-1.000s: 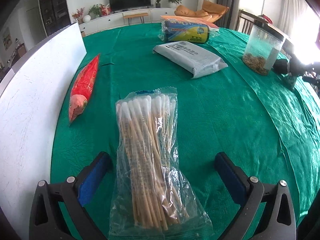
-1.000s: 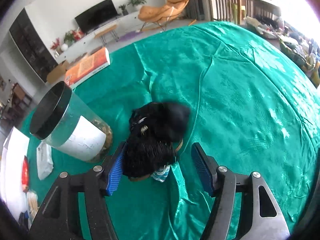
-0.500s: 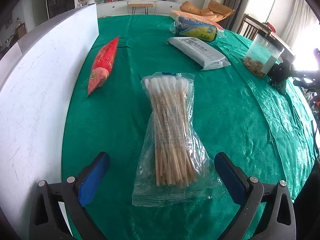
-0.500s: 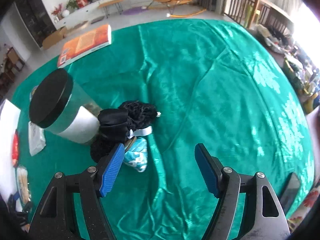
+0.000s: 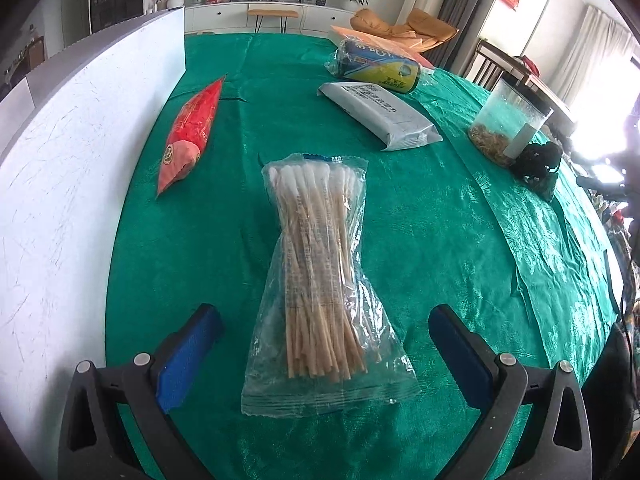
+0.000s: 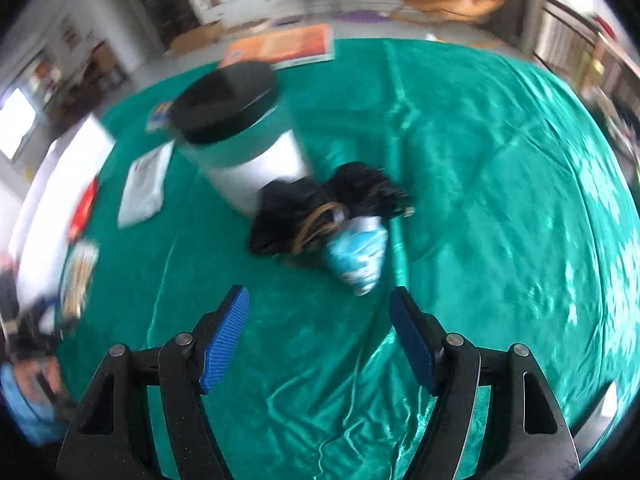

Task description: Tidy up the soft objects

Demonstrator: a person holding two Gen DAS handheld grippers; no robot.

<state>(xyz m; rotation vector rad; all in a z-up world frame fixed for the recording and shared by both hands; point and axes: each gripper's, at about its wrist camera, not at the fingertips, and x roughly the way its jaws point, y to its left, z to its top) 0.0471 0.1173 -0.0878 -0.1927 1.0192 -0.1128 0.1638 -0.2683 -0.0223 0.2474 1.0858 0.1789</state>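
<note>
A clear bag of cotton swabs [image 5: 320, 280] lies flat on the green tablecloth [image 5: 440, 240]. Its near end rests between the fingers of my left gripper [image 5: 324, 320], which is open and not pressing on it. In the right wrist view a black soft bundle [image 6: 320, 208] with a light-blue pouch [image 6: 358, 256] tucked against it lies beside a clear jar [image 6: 240, 148]. My right gripper [image 6: 319, 300] hangs open just short of the bundle, with nothing between its blue pads. The same bundle [image 5: 538, 160] shows small at the far right in the left wrist view.
A red snack bag [image 5: 192, 132] lies by a white board [image 5: 80, 160] on the left. A grey flat pack [image 5: 380, 114], a blue-yellow roll [image 5: 376, 66] and the jar [image 5: 508, 120] stand farther back. An orange book [image 6: 284, 46] lies at the table's far edge.
My right gripper opened, let go of the black bundle and drew back from it; the bundle now rests by the jar. My left gripper backed off along the swab bag, staying open.
</note>
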